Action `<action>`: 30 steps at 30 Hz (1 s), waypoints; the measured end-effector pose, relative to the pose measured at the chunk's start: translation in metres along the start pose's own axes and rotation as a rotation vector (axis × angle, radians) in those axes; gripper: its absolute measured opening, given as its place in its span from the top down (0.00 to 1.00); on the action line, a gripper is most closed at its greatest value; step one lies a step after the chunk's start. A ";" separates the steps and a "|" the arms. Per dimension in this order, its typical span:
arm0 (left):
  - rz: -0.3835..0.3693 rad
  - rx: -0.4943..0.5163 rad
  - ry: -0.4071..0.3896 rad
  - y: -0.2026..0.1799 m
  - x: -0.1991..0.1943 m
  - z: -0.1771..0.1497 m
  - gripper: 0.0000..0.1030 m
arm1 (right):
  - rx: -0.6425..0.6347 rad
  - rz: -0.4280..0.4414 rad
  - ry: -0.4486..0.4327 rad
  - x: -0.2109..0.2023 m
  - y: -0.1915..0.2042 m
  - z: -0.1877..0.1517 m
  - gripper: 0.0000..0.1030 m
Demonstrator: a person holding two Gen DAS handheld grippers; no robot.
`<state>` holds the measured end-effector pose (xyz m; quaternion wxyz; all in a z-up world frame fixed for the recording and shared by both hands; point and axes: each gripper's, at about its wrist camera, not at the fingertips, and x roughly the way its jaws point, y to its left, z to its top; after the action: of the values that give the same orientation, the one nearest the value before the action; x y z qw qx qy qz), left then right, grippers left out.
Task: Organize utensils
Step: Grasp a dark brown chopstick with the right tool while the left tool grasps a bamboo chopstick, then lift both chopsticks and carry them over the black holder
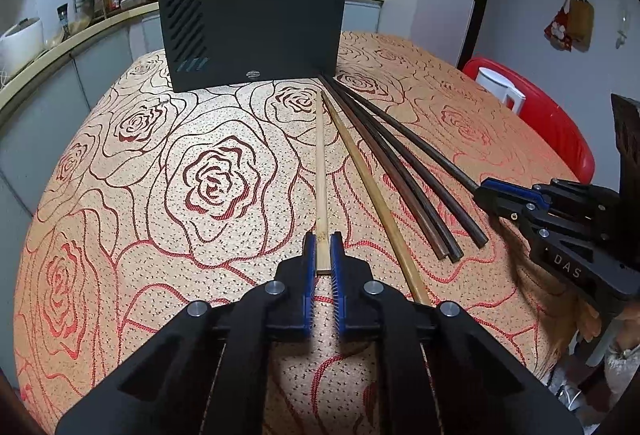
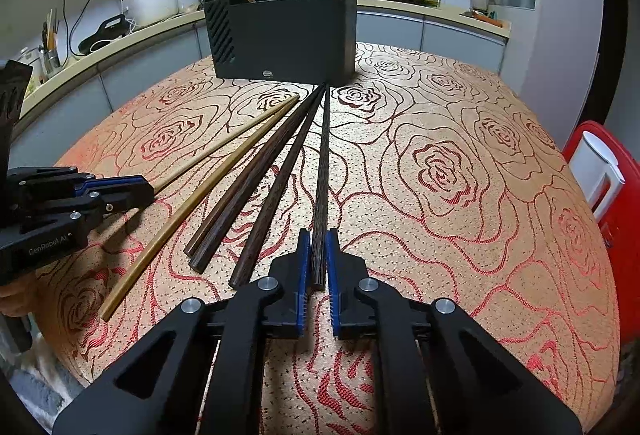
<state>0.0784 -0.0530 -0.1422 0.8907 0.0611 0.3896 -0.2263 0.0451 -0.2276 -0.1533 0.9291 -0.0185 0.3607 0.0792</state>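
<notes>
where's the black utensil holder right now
The holder stands upright at the table's far edge, centre-top in both wrist views, just beyond the tips of the chopsticks lying on the cloth.

A pale bamboo chopstick (image 1: 321,171) is clamped at its near end by the left gripper (image 1: 322,249) on the rose-patterned tablecloth (image 1: 160,163), while a dark chopstick (image 1: 404,139) is gripped by the right gripper (image 1: 486,195) before the black utensil holder (image 1: 264,39).

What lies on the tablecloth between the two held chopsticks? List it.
Between the light chopstick in the left gripper and the dark chopstick in the right gripper, the right wrist view shows one light chopstick and three dark chopsticks.
</notes>
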 end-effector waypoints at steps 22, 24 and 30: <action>0.112 0.054 -0.243 0.019 -0.104 0.057 0.93 | 0.070 0.019 -0.252 -0.094 -0.027 0.061 0.93; 0.119 0.058 -0.264 0.021 -0.113 0.064 0.93 | 0.070 0.028 -0.280 -0.102 -0.028 0.070 0.93; 0.124 0.058 -0.306 0.027 -0.130 0.084 0.93 | 0.051 0.038 -0.344 -0.120 -0.025 0.096 0.93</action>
<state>0.0692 -0.0062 0.0076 0.9497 0.0758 0.2382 -0.1887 0.0260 -0.2595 -0.0026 0.9756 0.0257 0.1987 0.0895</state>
